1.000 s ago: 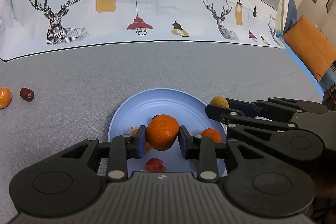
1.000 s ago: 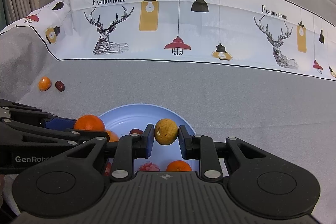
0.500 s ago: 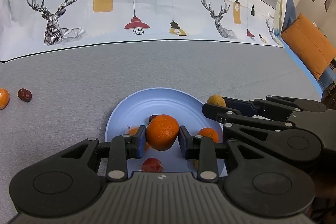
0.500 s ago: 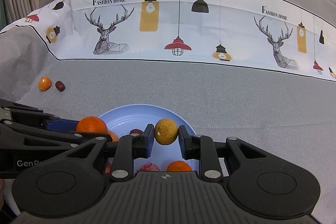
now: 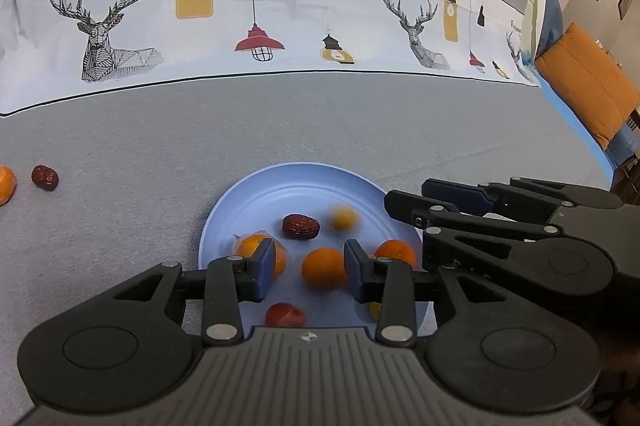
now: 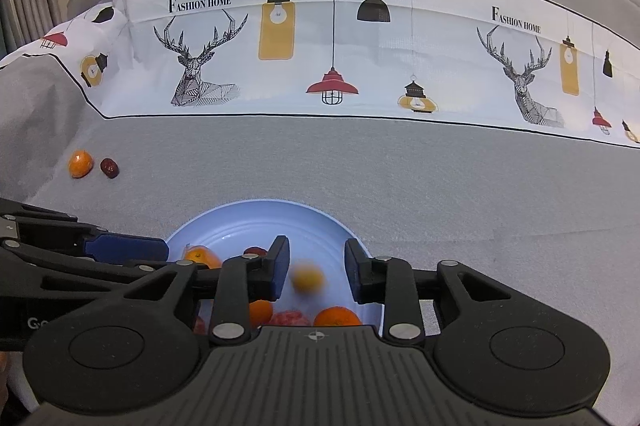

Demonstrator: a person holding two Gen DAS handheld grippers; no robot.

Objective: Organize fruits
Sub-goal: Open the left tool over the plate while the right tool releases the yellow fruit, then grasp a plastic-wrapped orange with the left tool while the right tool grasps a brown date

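A light blue plate point(image 5: 280, 175) point(image 6: 260, 205) lies on the grey cloth below both grippers. My left gripper point(image 5: 309, 268) has its jaws opening; a blurred orange point(image 5: 323, 268) drops free between the pads, over the plate. My right gripper point(image 6: 316, 270) is opening too, and a blurred yellow fruit point(image 6: 307, 279) point(image 5: 345, 219) falls from it toward the plate. On the plate lie a dark red date point(image 5: 300, 226), a wrapped orange point(image 5: 256, 251), a small orange point(image 5: 394, 252) and a red fruit point(image 5: 284, 314). The right gripper point(image 5: 424, 200) reaches in beside the plate's right rim.
Far left on the cloth lie a loose orange point(image 6: 80, 164) and a red date point(image 6: 109, 168), side by side. A white printed band point(image 5: 256, 26) with deer and lamps crosses the cloth behind. An orange cushion point(image 5: 588, 86) sits at the far right.
Both grippers have spread their pads. The orange has left the left pads and the yellow fruit the right pads; both are dropping toward the plate. Neither hand has shifted.
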